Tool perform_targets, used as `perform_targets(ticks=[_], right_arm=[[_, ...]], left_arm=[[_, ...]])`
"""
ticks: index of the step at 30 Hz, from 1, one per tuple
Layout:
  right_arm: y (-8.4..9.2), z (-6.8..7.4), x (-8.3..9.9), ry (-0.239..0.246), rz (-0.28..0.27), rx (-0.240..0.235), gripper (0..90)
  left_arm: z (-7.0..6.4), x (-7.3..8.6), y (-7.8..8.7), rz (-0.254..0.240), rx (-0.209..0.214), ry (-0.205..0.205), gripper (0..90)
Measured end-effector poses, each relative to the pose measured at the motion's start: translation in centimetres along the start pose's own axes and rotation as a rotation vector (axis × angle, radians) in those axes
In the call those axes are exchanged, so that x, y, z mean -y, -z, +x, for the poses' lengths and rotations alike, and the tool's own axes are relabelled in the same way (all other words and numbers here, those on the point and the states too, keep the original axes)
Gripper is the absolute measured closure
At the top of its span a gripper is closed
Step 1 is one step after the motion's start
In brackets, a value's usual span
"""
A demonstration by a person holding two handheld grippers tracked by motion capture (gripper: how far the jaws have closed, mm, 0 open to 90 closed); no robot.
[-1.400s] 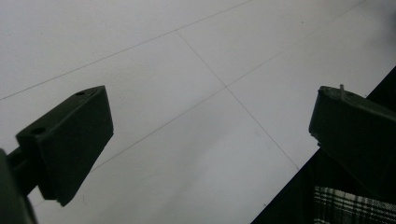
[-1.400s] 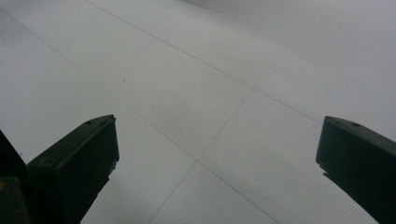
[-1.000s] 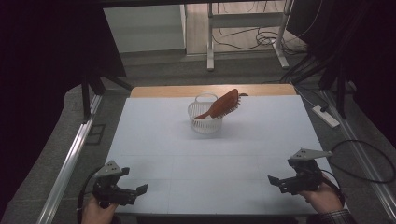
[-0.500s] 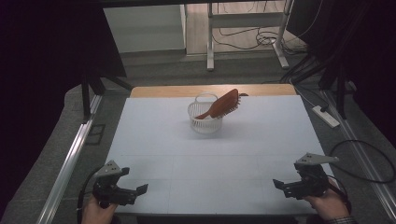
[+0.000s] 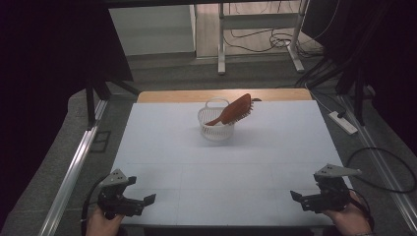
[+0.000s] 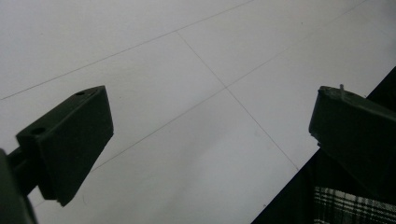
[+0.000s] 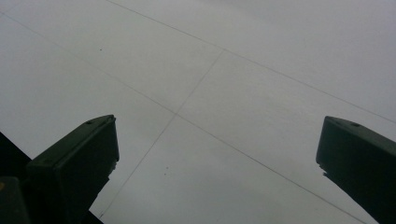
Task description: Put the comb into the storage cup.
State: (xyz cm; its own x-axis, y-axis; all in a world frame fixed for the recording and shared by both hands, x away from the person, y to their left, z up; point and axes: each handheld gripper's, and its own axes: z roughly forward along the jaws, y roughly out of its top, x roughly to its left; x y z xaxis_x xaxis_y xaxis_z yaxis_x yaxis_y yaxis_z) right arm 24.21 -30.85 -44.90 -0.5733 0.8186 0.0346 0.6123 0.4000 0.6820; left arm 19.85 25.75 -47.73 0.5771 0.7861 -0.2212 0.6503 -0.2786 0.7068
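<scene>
Both tongs gaping, empty | right tongs [image 5: 300, 197] pulled nearer table [image 5: 255, 162] edge | left tongs [image 5: 145, 201] unmoved

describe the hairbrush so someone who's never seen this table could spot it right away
On the white table, look to the far middle, near the wooden edge, for a small white basket. The hairbrush leans in it, head sticking out up and right: the one reddish-brown thing there.

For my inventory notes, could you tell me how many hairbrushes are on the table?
1. The hairbrush leans tilted in the white basket at the far middle of the table; the basket may hide something smaller.
</scene>
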Motion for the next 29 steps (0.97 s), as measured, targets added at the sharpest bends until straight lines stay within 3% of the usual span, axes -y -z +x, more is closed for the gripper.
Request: perform_targets(ticks=[29], right_arm=[[0.93, 0.16, 0.71, 0.004, 0.033, 0.024, 0.0]], left_arm=[[-0.04, -0.04, -0.04, -0.002, 0.002, -0.004, 0.7]])
